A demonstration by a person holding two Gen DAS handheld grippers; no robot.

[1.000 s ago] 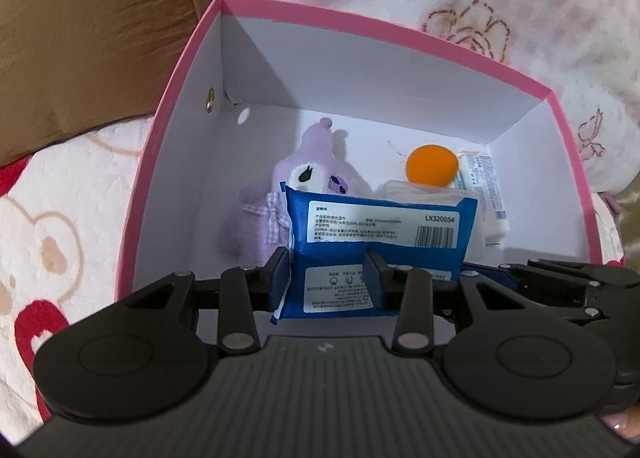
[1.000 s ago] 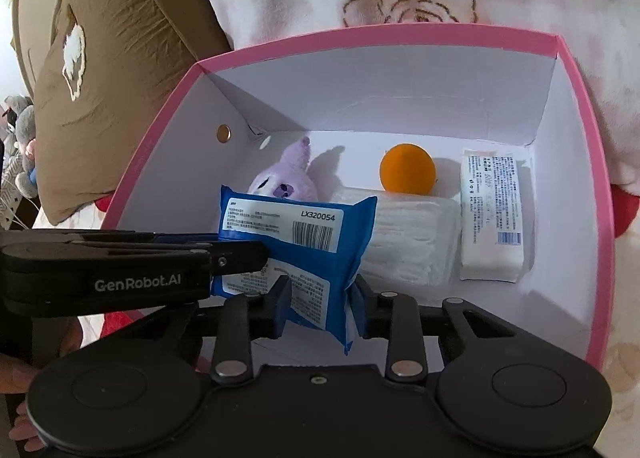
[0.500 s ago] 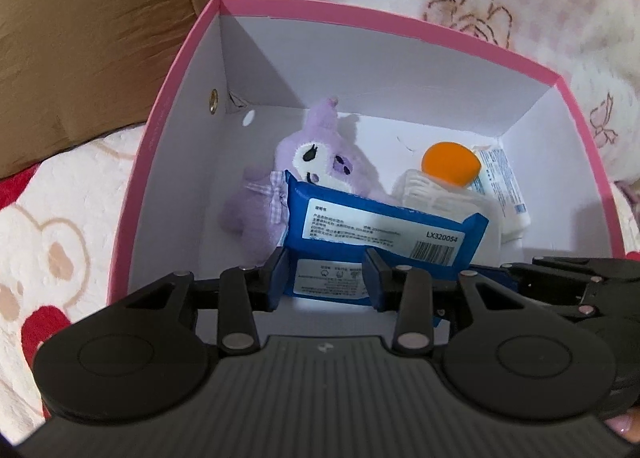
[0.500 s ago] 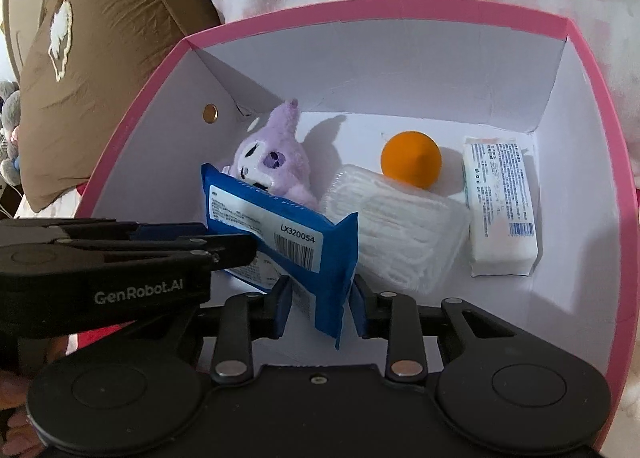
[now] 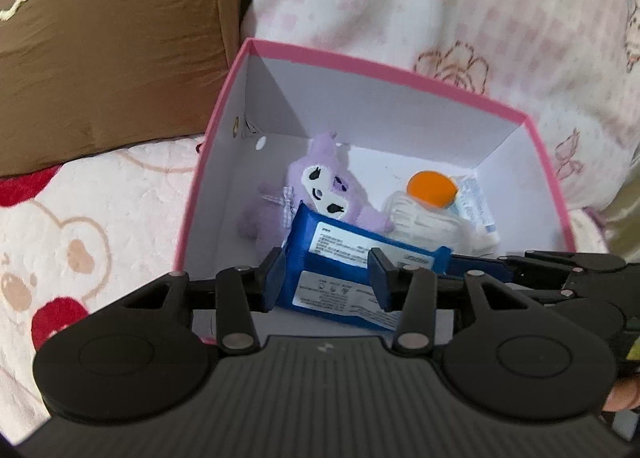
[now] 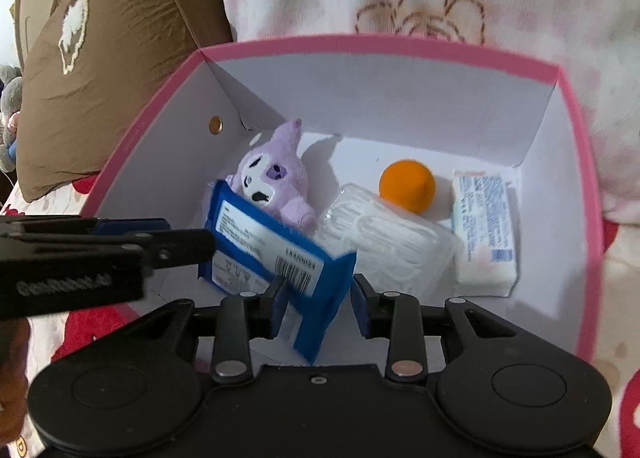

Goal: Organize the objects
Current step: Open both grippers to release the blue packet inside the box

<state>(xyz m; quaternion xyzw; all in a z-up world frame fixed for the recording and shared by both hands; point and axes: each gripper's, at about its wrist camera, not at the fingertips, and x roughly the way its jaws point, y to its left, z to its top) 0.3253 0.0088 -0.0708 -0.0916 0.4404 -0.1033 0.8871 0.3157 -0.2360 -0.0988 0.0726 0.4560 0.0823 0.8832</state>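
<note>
Home bedroom: floral pink blanket (image 5: 460, 17), brown embroidered pillow (image 5: 112, 37), bear-print quilt (image 5: 80, 234) underneath.

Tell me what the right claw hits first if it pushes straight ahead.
Likely the blue packet between the opening jaws of the right claw; beyond it lies the clear pack, though depth is uncertain.

Blurred, perhaps "LX320054" on blue packet (image 6: 276, 254)

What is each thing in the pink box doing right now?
Blue packet: tilted, in front of the purple plush.
Left gripper: opening, packet between its fingers.
Right gripper: opening, packet between its fingers.
Purple plush: lying in the box.
Orange ball: sitting in the box.
Pink box: open, no lid on.
</note>
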